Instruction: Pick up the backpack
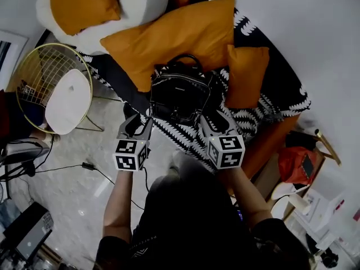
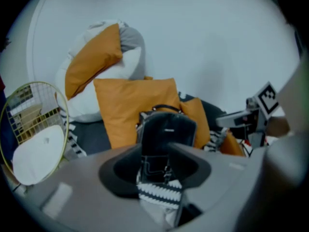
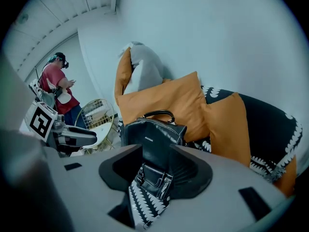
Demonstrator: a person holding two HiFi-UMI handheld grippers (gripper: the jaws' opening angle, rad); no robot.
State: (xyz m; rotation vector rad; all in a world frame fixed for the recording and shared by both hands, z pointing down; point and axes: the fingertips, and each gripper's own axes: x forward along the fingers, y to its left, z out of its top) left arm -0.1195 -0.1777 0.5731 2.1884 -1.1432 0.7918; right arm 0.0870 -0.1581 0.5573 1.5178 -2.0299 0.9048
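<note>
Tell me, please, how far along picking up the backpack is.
Done: only the approach. The backpack stands unlifted on the patterned cover against an orange cushion. In hand: the left gripper and right gripper are at its base, jaws apart, gripping nothing. Left: close on it and lift.

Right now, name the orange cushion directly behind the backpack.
The largest cushion, centre; the small cushion sits beside the backpack, another cushion atop the white beanbag.

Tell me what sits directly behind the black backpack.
A large orange cushion stands right behind the backpack; a smaller orange cushion is beside it. The backpack hides the large cushion's lower edge and anything tucked between them.
</note>
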